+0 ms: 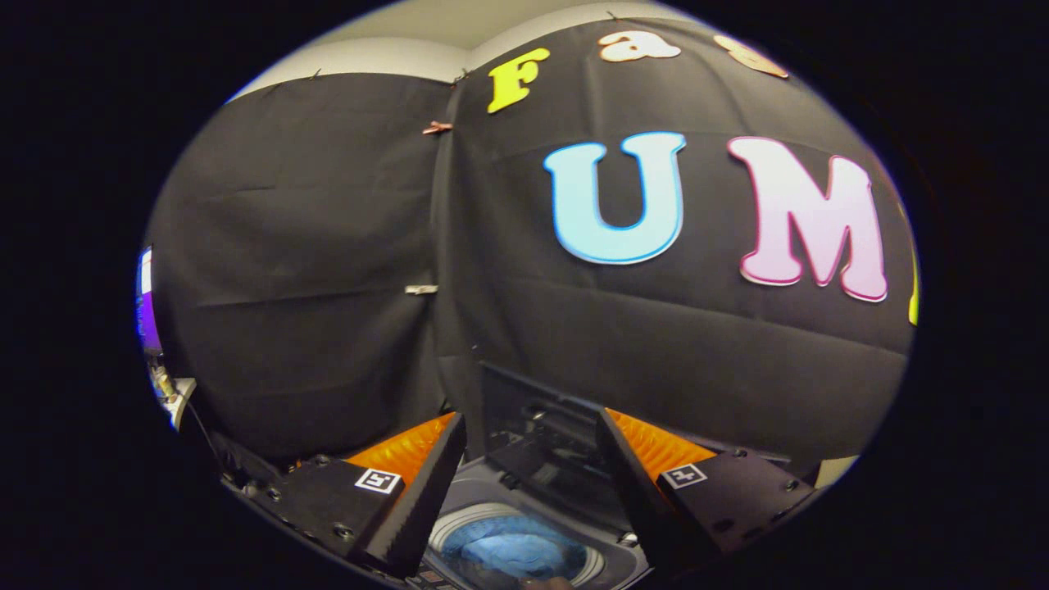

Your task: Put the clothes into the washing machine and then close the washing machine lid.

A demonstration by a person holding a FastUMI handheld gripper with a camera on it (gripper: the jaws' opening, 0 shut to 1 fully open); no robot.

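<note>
Two black fingers (426, 483) of the tool (531, 426) stood wide apart at the bottom of the frame, holding nothing. Between and below them, the washing machine (524, 500) lay open, its lid (541, 410) raised behind, with blue clothes (516, 553) inside the drum.

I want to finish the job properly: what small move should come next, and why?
Probably bring the open claw to the raised lid just ahead. The blue clothes already lie in the washing machine drum, and the fingers hold nothing.
</note>
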